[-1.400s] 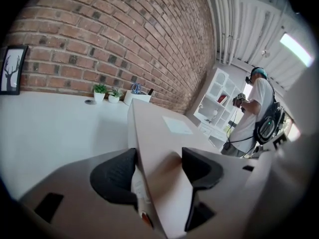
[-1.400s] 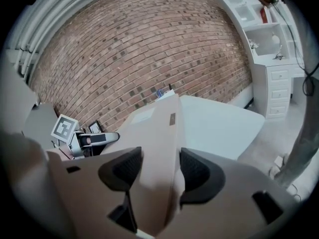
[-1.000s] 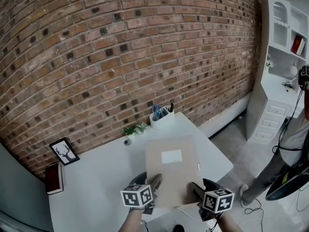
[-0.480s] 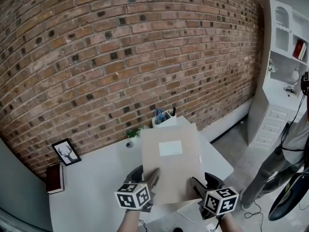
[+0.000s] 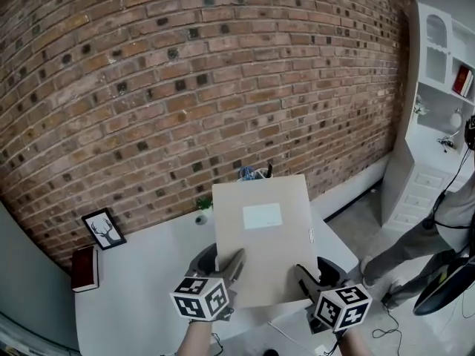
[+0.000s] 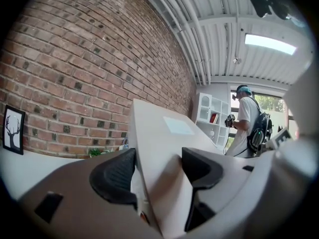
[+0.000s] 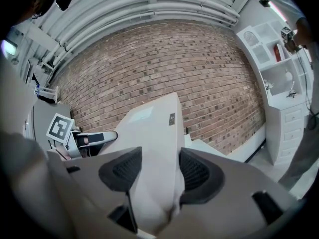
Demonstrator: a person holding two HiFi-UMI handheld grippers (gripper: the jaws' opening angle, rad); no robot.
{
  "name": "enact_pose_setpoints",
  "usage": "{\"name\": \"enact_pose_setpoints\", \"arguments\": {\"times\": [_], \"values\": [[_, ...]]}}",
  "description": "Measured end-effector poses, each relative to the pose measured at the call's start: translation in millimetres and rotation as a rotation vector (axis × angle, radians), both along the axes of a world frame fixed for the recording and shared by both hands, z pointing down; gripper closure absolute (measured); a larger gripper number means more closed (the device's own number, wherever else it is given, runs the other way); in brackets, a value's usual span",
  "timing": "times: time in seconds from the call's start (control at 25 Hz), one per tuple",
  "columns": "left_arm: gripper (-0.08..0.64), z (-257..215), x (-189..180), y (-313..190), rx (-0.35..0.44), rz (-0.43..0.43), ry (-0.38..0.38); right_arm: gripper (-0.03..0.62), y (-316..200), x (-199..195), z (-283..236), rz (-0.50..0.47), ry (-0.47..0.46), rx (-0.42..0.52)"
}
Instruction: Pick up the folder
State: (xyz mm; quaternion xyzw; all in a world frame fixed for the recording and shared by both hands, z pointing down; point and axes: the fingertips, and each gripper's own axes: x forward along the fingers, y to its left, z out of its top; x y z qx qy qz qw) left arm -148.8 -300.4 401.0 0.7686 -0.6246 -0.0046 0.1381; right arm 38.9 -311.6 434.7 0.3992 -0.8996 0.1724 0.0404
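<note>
Between the jaws of the left gripper (image 6: 154, 166) sits the near left corner of the folder (image 5: 260, 262). The two dark pads close on its faces, one above and one below. The right gripper (image 7: 157, 169) is likewise clamped on the near right corner, where the card bulges slightly between the ribbed pads. Both claws are therefore narrow and loaded, each holding the same sheet.

The folder is a broad tan rectangle with a white label (image 5: 263, 216) near its middle and a small tag (image 5: 311, 235) on its right edge. It appears to be clear of the desk (image 5: 141, 280), with its far edge tilted up toward the brick wall (image 5: 185, 87). That edge partly hides a pen cup (image 5: 254, 173).

By its look the folder is light and fairly stiff. It is wide enough, though, that it would probably flex or swing if taken at one corner. Its smooth card may also slide between the pads. A hold at both near corners, as here, seems the sound choice.

Beyond the folder, a small plant (image 5: 203, 202), a framed deer picture (image 5: 103, 229) and a dark red book (image 5: 84, 267) rest on the desk. White shelving (image 5: 445, 65) and a standing person (image 5: 449, 225) occupy the right margin.
</note>
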Motion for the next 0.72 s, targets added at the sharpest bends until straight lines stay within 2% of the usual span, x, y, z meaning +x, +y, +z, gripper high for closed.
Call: {"name": "enact_pose_setpoints", "arguments": {"times": [0.32, 0.72], "values": [[0.278, -27, 4, 7, 0.067, -0.006, -0.022, 0.35, 4, 3, -24, 0.006, -0.015, 0.062], [0.277, -38, 6, 15, 0.096, -0.009, -0.029, 0.351, 11, 5, -35, 0.012, -0.027, 0.088]]}}
